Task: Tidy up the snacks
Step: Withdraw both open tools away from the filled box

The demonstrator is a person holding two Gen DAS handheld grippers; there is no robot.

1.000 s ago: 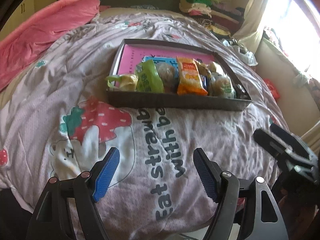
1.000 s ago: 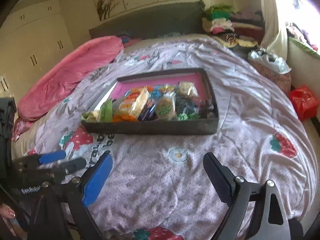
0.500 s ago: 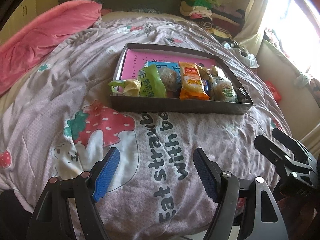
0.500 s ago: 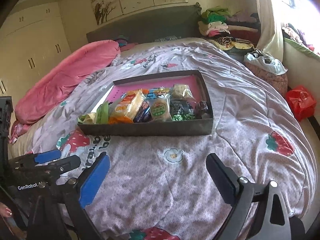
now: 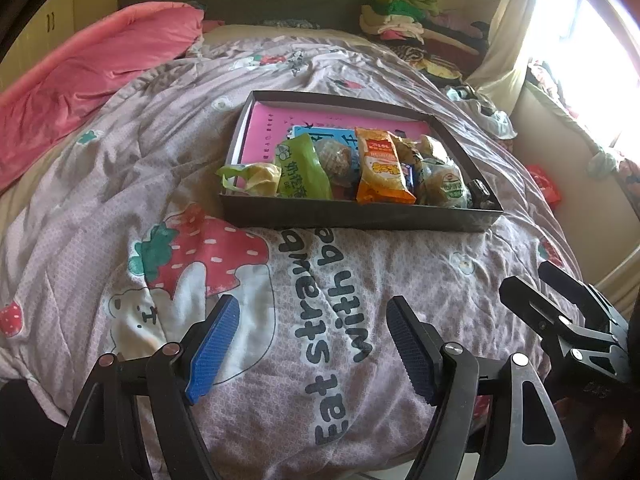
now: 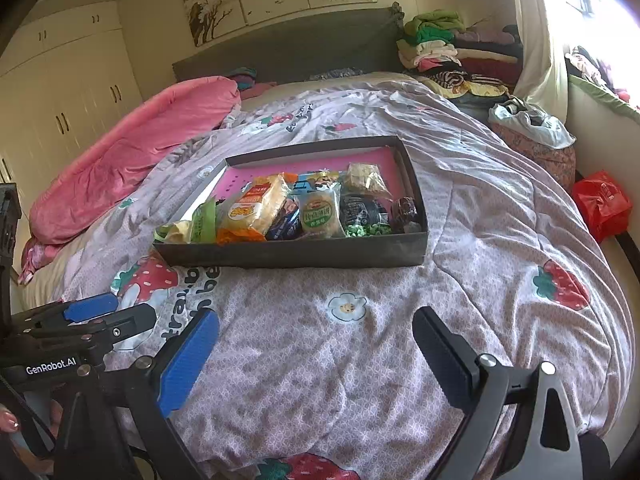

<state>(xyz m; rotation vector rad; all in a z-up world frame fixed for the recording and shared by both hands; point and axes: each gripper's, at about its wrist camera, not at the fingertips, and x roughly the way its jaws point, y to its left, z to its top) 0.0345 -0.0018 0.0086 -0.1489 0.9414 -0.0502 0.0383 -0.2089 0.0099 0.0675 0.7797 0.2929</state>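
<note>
Snacks (image 5: 360, 168) already crowded the six-o'clock edge of the dark tray (image 5: 360, 216); none lay loose on the quilt (image 5: 120, 184); left gripper (image 5: 312, 344) and right gripper (image 6: 316, 356) gaped wide, empty

The quilt (image 5: 320, 280) is soft, matt printed cloth, creased all over. The dark box (image 6: 296, 254) looks like matt cardboard with a glossy pink liner. Its snack packets (image 5: 382, 168) are shiny, crinkled plastic film. The left gripper (image 5: 312, 340) has matt black plastic arms, ribbed blue pads (image 5: 212, 344) and small bright metal rivets
</note>
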